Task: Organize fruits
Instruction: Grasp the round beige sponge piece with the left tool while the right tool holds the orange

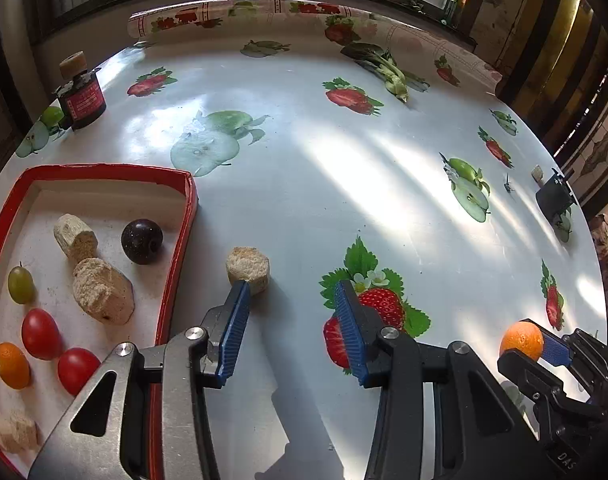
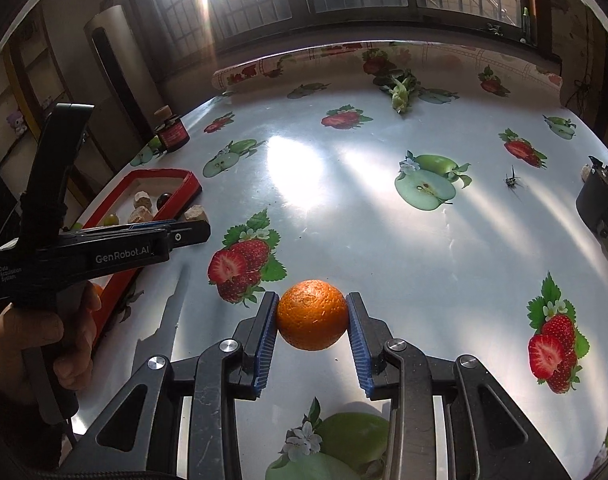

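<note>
A red-rimmed tray (image 1: 180, 236) at the left holds a dark plum (image 1: 142, 241), a green grape (image 1: 21, 285), two red tomatoes (image 1: 41, 333), a small orange fruit (image 1: 12, 365) and beige chunks (image 1: 103, 291). Another beige chunk (image 1: 248, 269) lies on the table just right of the tray. My left gripper (image 1: 294, 330) is open and empty, its left fingertip touching or just short of that chunk. My right gripper (image 2: 311, 326) is shut on an orange (image 2: 312, 314) just above or on the table; the orange also shows in the left wrist view (image 1: 521, 340).
The table has a glossy fruit-print cloth (image 1: 304, 160). A dark jar with a cork (image 1: 81, 94) stands at the far left, a leafy green vegetable (image 1: 384, 66) at the back, a black object (image 1: 554, 198) at the right edge. A window runs behind the table.
</note>
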